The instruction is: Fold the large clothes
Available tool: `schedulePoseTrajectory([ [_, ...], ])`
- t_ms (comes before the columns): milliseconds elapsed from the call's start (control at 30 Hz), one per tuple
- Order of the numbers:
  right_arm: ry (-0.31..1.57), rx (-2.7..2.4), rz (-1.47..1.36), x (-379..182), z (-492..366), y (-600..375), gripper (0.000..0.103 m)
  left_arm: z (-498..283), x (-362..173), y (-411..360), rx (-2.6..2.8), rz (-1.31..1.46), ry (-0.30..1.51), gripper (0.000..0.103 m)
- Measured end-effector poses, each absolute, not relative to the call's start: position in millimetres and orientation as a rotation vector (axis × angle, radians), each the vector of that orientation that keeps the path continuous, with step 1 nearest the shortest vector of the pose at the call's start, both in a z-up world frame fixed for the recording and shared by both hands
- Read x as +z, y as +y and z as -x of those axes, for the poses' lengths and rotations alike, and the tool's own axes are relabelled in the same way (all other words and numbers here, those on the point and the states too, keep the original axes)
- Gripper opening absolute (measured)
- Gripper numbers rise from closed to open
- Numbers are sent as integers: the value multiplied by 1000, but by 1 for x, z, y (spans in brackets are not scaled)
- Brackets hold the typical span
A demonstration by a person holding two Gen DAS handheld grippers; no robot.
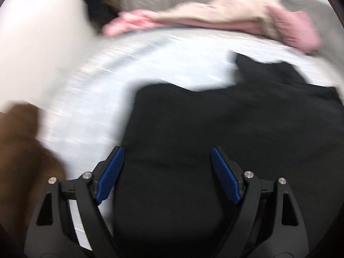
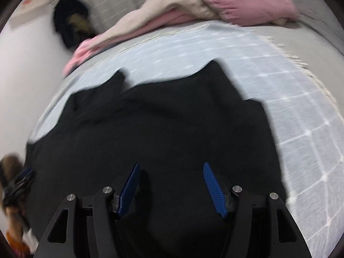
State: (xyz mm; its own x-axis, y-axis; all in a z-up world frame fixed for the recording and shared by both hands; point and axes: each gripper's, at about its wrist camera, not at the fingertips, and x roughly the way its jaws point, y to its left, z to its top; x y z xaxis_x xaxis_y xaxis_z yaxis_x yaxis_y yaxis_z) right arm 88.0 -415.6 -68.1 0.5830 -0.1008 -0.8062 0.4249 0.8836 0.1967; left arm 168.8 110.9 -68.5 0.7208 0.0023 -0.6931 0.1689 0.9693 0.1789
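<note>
- Left gripper [image 1: 166, 154] nearest the lens in the left wrist view: blue pads [image 1: 110, 175] spread wide, nothing between them.
- Under it, a black garment [image 1: 215, 129] on a pale blue checked blanket [image 1: 90, 99]; the left pad sits over the cloth's left edge, the right pad over black fabric. Contact with the cloth can't be told through the blur.
- Garment fills the right half of that view, uneven top edge with a raised flap toward the far right.
- Far side of the blanket: a pink and beige pile [image 1: 215, 15].
- Brown blurred shape [image 1: 23, 150] at the lower left, not identifiable.
- Right gripper [image 2: 171, 165] in its own view: jaws likewise apart, holding nothing, both pads over the middle of the garment [image 2: 161, 124].
- Blanket [image 2: 301, 111] bare to the right, fringe along its far edge.
- Left gripper [image 2: 23, 178] shows at the far left edge, blurred, by the garment's left border.
- Pile [image 2: 193, 6] lies beyond.
</note>
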Motion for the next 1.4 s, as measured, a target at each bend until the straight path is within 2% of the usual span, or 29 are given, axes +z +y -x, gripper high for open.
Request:
schedulePoseTrajectory([
  [167,837,-510,-475,-60,-66,-459,62,-197,-70,160,55,-105,835,86],
  [300,769,-434,-572,-55,-60,-477,64,-209,-68,171,-39,38,891,85],
  [367,779,-382,-605,-60,-73,-481,64,-217,-72,171,-137,140,910,78],
  [400,798,-364,-612,-65,-84,-481,64,-220,-75,169,-161,176,914,64],
  [433,816,-355,-605,-71,-98,-479,63,-222,-76,168,-187,219,914,44],
  [467,817,-365,-569,-75,-105,-475,61,-221,-74,164,-198,251,894,35],
  [500,814,-374,-539,-72,-109,-469,43,-217,-68,161,-192,257,868,14],
  [533,814,-380,-502,-70,-115,-462,14,-214,-60,159,-200,267,836,8],
  [600,787,-361,-475,-63,-120,-458,6,-205,-37,157,-229,290,764,6],
  [767,639,-348,-436,-15,-133,-461,5,-213,17,143,-264,275,568,6],
  [867,561,-372,-407,-5,-150,-467,5,-242,21,143,-228,290,515,6],
  [933,555,-385,-397,-8,-167,-469,5,-267,1,138,-184,259,553,6],
  [1033,611,-400,-396,-34,-195,-475,5,-309,-59,125,-127,186,696,7],
  [1133,793,-434,-430,-93,-226,-487,7,-340,-115,138,-107,284,916,9],
  [1167,859,-430,-503,-115,-233,-498,9,-342,-112,146,-93,325,904,11],
  [1267,808,-436,-583,-112,-227,-512,8,-343,-109,152,-64,336,913,14],
  [1300,802,-446,-576,-110,-226,-510,9,-340,-106,150,-40,313,910,19],
  [1333,799,-470,-554,-106,-224,-507,15,-337,-99,146,-2,273,900,26],
  [1400,786,-528,-484,-91,-221,-497,19,-325,-81,134,52,185,845,34],
])
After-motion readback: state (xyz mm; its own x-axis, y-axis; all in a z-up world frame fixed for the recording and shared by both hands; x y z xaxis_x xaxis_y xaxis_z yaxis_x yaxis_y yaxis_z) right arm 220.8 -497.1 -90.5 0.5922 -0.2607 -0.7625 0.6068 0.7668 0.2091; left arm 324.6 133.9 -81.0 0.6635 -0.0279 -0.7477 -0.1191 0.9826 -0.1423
